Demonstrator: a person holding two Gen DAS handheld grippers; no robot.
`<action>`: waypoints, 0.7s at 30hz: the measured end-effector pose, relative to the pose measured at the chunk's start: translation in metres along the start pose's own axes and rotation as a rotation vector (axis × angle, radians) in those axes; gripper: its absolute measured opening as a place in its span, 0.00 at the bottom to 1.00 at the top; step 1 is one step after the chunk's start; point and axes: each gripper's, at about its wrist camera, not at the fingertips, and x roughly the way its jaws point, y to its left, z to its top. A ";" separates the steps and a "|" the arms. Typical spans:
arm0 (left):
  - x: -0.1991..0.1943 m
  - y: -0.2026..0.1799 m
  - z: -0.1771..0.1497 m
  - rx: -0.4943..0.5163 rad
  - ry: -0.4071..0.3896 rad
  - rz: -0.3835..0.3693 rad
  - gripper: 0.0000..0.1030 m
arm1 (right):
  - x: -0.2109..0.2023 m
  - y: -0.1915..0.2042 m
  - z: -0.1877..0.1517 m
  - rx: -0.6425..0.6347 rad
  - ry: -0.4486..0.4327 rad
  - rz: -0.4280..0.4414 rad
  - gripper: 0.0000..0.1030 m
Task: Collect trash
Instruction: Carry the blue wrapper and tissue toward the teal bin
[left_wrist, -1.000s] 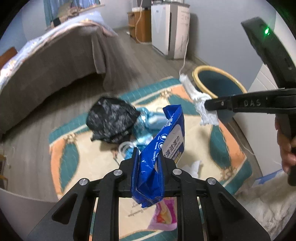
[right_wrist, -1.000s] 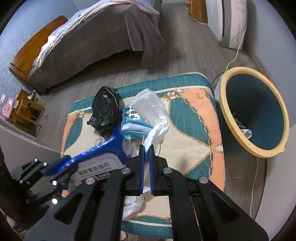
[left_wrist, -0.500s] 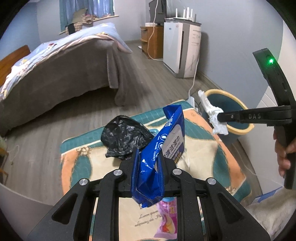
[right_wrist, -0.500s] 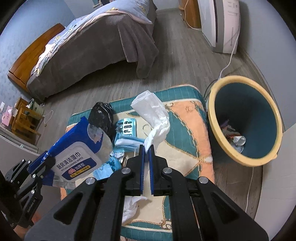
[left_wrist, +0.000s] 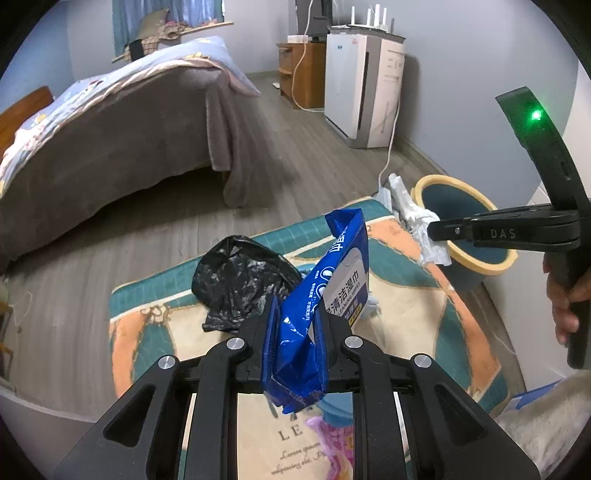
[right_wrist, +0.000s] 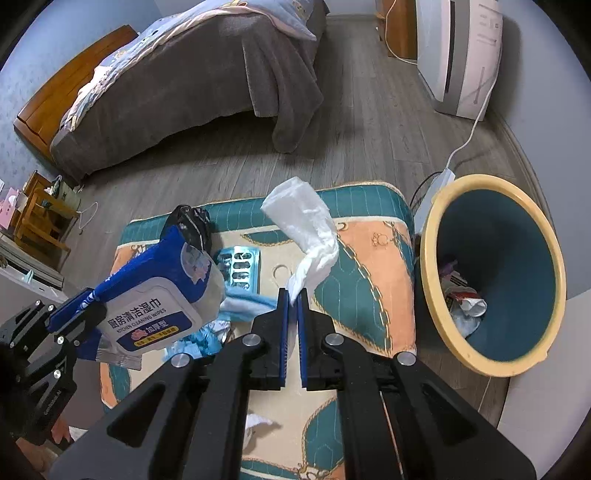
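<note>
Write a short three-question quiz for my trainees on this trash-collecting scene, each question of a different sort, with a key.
1. True or false: the left gripper holds the blue wipes pack between its jaws.
2. Multiple choice: what is clamped in the right gripper? A) black plastic bag B) white crumpled tissue C) blister pack
3. Short answer: where does the black plastic bag lie?

Key
1. True; the jaws press on the pack's lower end.
2. B, the white crumpled tissue; the blister pack lies on the rug.
3. On the patterned rug, not in the yellow-rimmed bin, which already holds some trash.
</note>
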 end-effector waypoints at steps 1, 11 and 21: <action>0.002 -0.001 0.001 0.001 0.002 0.000 0.19 | 0.001 0.000 0.001 -0.002 0.002 0.002 0.04; 0.010 -0.013 0.012 0.042 -0.025 -0.003 0.19 | 0.006 -0.019 0.014 0.023 0.004 -0.008 0.04; -0.006 -0.027 0.028 0.084 -0.097 0.017 0.19 | -0.001 -0.027 0.027 0.024 -0.035 -0.017 0.04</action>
